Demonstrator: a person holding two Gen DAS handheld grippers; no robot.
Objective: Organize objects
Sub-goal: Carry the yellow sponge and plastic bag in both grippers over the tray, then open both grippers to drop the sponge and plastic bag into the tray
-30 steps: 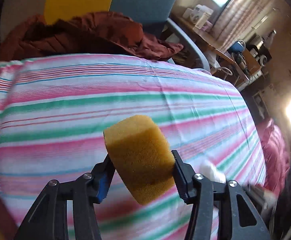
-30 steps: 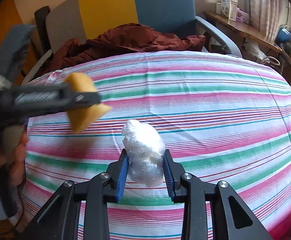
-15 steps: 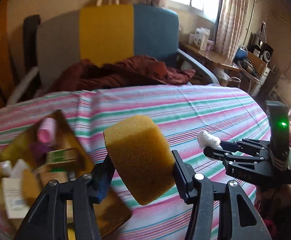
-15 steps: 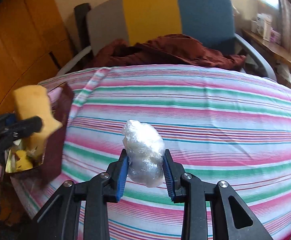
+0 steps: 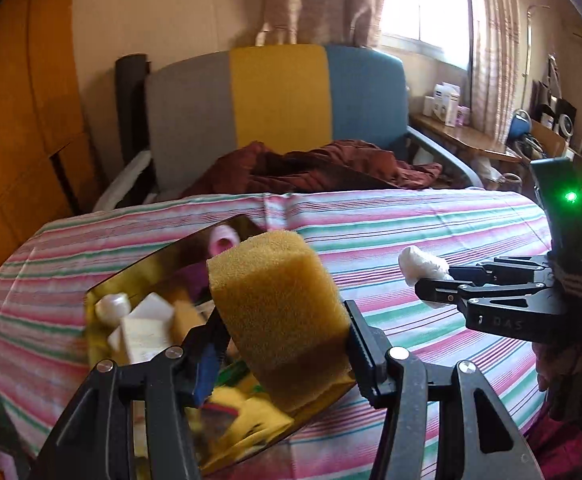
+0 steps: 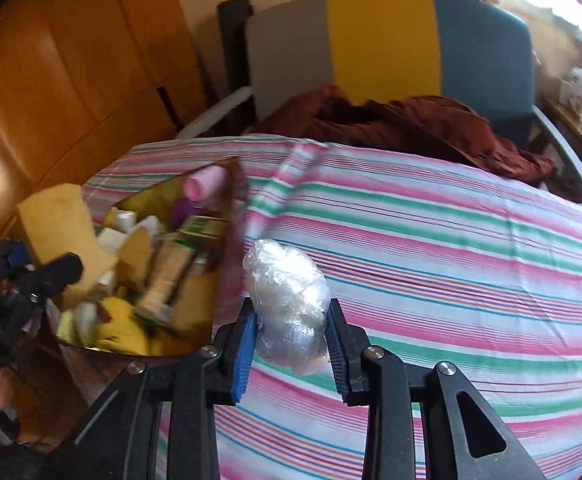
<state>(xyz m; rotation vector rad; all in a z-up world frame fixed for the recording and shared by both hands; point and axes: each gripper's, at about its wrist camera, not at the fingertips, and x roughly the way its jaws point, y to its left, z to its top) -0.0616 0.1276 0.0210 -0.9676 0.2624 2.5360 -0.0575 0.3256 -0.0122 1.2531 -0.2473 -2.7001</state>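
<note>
Gripping a yellow sponge [image 5: 277,312], the left claw [image 5: 281,344] hangs over a full box [image 6: 227,240] while the right claw [image 6: 289,340] pinches a plastic wad [image 6: 287,304].

One yellow sponge [image 5: 275,316] between the left tongs, one plastic-wrapped wad [image 6: 287,304] between the right — one box [image 6: 227,264] beside both.

Black left gripper [image 5: 281,354], silver screws, blue jaw pads; right gripper [image 6: 289,350] seemingly identical.

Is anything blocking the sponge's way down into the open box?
Nothing visible does. The left gripper holds the sponge above the open box, already crowded with items; the right gripper with its plastic wad stays aside.
</note>
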